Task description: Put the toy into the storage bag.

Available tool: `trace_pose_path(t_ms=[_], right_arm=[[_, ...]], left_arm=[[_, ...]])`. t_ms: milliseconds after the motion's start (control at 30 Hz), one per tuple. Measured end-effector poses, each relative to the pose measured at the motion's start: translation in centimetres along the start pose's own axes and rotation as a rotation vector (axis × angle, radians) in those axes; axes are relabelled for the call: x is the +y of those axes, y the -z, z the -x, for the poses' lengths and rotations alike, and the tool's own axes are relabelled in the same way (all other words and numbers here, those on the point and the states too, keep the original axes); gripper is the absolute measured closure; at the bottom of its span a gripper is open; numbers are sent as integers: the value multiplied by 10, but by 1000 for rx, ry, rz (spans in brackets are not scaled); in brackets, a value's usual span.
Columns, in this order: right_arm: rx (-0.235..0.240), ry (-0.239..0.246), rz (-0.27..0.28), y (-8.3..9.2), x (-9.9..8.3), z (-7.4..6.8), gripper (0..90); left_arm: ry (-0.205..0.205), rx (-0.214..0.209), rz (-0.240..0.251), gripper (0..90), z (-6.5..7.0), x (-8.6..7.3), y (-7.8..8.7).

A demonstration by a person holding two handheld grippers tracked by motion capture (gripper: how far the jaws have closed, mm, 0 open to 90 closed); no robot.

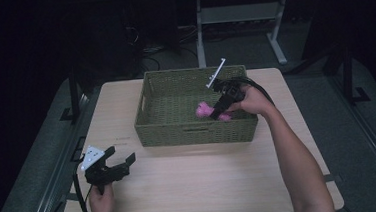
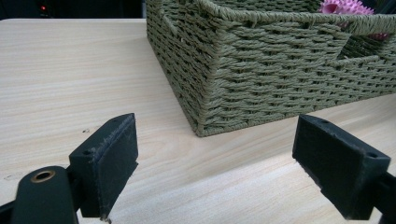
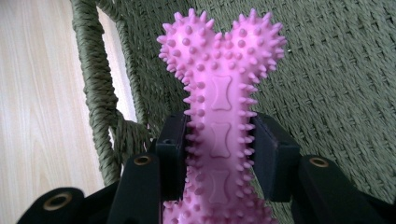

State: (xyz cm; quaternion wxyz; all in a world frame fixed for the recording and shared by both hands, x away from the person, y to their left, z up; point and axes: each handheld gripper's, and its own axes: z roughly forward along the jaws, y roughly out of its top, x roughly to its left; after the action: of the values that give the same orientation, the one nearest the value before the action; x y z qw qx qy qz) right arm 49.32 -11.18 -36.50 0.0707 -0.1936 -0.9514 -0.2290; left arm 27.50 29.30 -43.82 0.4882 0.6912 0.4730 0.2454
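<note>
Right hand-held gripper (image 1: 220, 109) is clamped on the pink spiky bone toy (image 3: 219, 107) inside the green woven basket (image 1: 149, 121); left hand-held gripper (image 1: 120, 160) gapes wide, holding nothing, over the table (image 1: 196, 180)

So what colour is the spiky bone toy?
Pink, with small raised bone shapes along its shaft; the right gripper view shows it best.

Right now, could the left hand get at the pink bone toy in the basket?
Probably not without moving first. The left gripper sits open on the table, outside the basket's near wall, and the right gripper is already shut on the pink bone toy inside, crowding it.
</note>
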Motion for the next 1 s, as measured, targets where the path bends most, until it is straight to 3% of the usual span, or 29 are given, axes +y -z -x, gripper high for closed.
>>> trace_pose_path(t_ms=[533,1000], right_arm=[[18,-1,-18,-13,2,-1,578],[20,-39,-6,-16,-4,3,564]], left_arm=[[-2,0,0,136,0,0,1],[6,-1,0,137,1,0,1]])
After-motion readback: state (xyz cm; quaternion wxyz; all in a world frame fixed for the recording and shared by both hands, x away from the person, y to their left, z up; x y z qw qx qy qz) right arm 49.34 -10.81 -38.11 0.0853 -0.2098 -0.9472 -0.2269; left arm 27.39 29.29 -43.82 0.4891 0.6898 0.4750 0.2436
